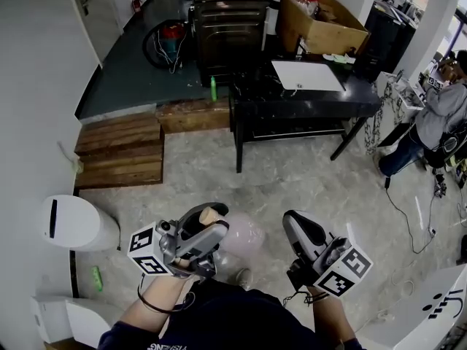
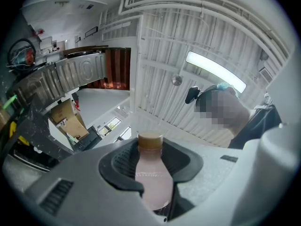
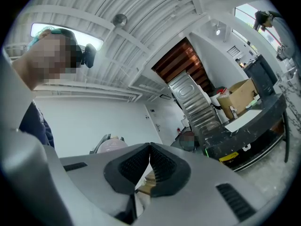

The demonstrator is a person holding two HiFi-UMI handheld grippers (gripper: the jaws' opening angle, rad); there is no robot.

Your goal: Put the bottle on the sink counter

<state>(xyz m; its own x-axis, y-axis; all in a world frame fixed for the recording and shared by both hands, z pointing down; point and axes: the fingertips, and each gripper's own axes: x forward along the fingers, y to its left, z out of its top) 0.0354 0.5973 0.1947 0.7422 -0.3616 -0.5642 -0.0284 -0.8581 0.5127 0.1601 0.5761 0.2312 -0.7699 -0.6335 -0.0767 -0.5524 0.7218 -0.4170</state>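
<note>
My left gripper [image 1: 211, 224] is shut on a pale pink bottle [image 1: 244, 235] with a tan cap, held low in front of the person's body. In the left gripper view the bottle [image 2: 150, 178] stands between the dark pads [image 2: 123, 161], cap away from the camera, and my left gripper [image 2: 150, 147] points up towards the ceiling. My right gripper [image 1: 293, 221] hangs beside it at the right, shut and empty. Its jaws [image 3: 149, 149] meet in the right gripper view, where the pink bottle [image 3: 110, 145] shows behind them at the left.
Ahead stand a black table [image 1: 306, 97] with a white sheet, a cardboard box [image 1: 321, 20] and a metal cabinet [image 1: 230, 20]. Wooden steps [image 1: 120, 152] and a white bin [image 1: 76, 223] are at the left. A person [image 1: 438, 115] stands at the right, with cables on the floor.
</note>
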